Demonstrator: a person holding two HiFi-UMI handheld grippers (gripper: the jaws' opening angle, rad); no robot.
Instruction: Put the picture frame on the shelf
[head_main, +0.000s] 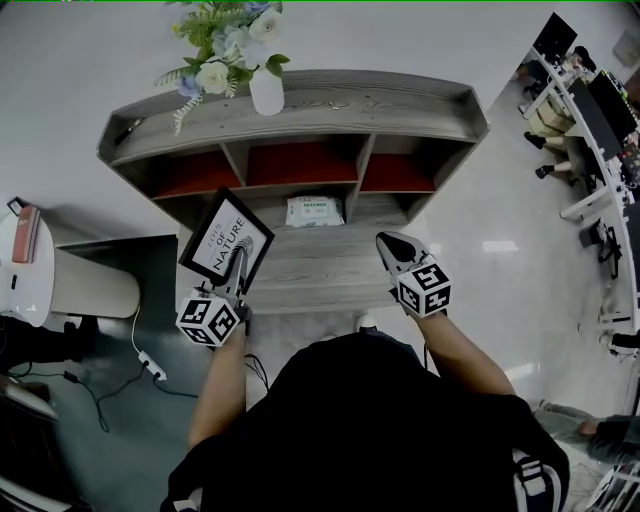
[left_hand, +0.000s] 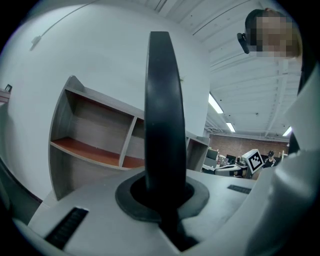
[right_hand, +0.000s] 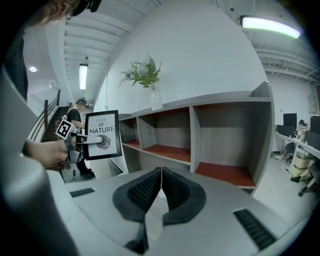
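**Picture frame** (head_main: 226, 238) – black-edged, white print reading "LOVE OF NATURE" over a fingerprint motif. It is held in the air and tilted, in front of the left end of the shelf (head_main: 300, 100) and apart from it. In the left gripper view it is seen edge-on as a dark upright band (left_hand: 165, 125). In the right gripper view its face is seen (right_hand: 102, 135).

**Left tongs** (head_main: 238, 260) – pinched on the picture frame, which is seen rising between the pads in the left gripper view (left_hand: 165, 200). From the right gripper view the left tongs (right_hand: 92, 141) are seen reaching across the lower half of the print.

**Right tongs** (head_main: 390, 242) – pressed together with nothing between them (right_hand: 161, 175). They are held over the right part of the shelf's lower ledge (head_main: 320, 265).

**Shelf** – grey wood with three open compartments lined in red and a broad top board.

**Vase** (head_main: 266, 92) – white, holding pale flowers (head_main: 225, 45). It is stood on the top board, left of centre.

**Packet of wipes** (head_main: 314, 211) – laid flat on the lower ledge, below the middle compartment.

**Power strip** (head_main: 152, 366) – white, laid on the dark floor to the left with its cable attached.
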